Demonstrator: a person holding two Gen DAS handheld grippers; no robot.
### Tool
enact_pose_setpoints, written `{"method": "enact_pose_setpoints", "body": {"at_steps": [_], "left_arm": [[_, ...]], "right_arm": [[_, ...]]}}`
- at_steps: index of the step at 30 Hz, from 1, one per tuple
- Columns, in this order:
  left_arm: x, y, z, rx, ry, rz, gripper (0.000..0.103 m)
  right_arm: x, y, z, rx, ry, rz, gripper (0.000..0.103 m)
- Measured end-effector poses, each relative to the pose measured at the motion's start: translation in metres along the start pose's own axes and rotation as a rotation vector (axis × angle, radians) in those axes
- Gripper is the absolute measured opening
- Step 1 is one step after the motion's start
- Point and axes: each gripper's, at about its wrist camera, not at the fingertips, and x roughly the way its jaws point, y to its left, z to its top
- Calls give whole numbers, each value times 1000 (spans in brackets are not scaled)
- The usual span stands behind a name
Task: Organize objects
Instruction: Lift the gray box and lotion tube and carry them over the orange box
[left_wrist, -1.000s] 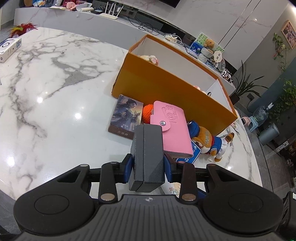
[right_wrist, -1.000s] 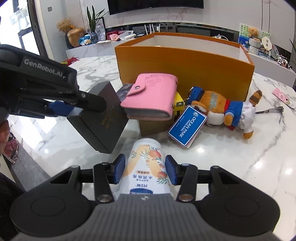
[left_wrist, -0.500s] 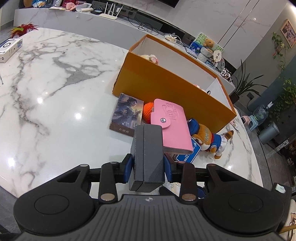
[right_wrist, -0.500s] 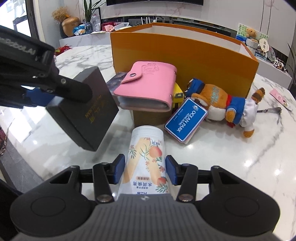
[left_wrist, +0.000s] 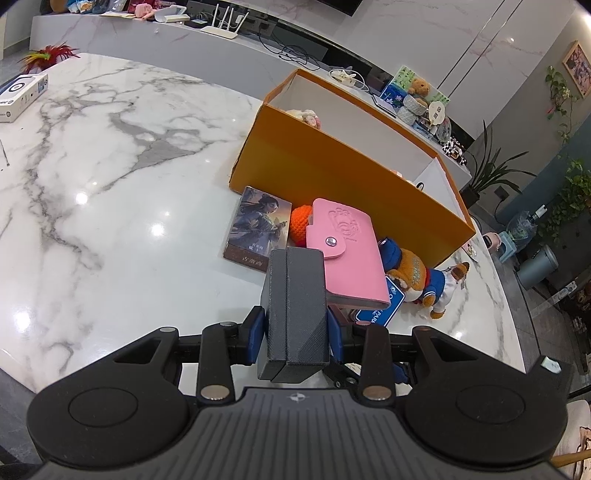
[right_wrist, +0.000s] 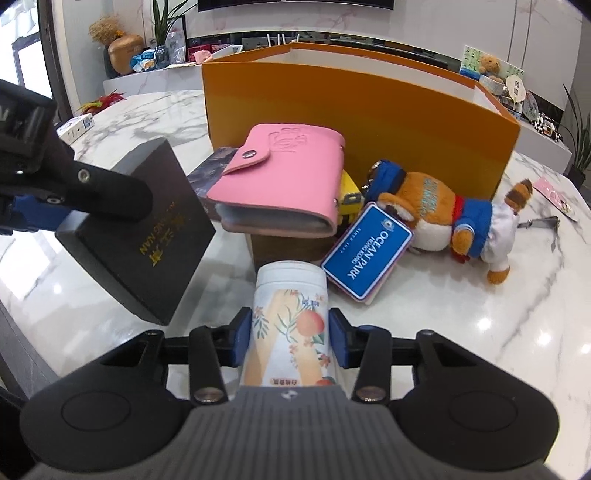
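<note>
The dark gift box (left_wrist: 297, 310) sits pinched between the blue pads of the left gripper (left_wrist: 297, 325), carried above the marble table (left_wrist: 110, 184) with its long axis running forward along the fingers; from the right wrist view it hangs tilted, gold lettering up and one corner dipping toward the tabletop. The right gripper (right_wrist: 290, 338) squeezes a printed can (right_wrist: 290, 317) in the same way, the can's long axis lying forward along the fingers and its white end aimed at the pile. The open orange box (left_wrist: 332, 173), probably the destination, lies ahead of both grippers, its long side running across the view, beyond a pink wallet (left_wrist: 345, 254), a plush toy (right_wrist: 454, 218) and a blue card (right_wrist: 367, 251) clustered against its near wall. Neither hand looks clearly nearer; each load would need lifting over that wall, and the box's low corner risks clipping the wallet.
</note>
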Motion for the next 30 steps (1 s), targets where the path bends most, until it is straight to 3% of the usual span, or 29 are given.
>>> {"method": "enact_pose_setpoints", "body": {"at_steps": [10,17,23,30], "left_arm": [[-9,-2,2,18,-14,6,41],[-28,-25,16,80,-62,-1,41],[-40,-51,54,142,-120,9,41],[-26,-88,121,176,-154,6,41]], "right_arm": [[-38,-14,-4,80,-35,37,46],[-72,-17,16,75,-108,53,46],[-88,-36,60,82,-173,48,46],[-90,-65,145,56,-242,18,47]]}}
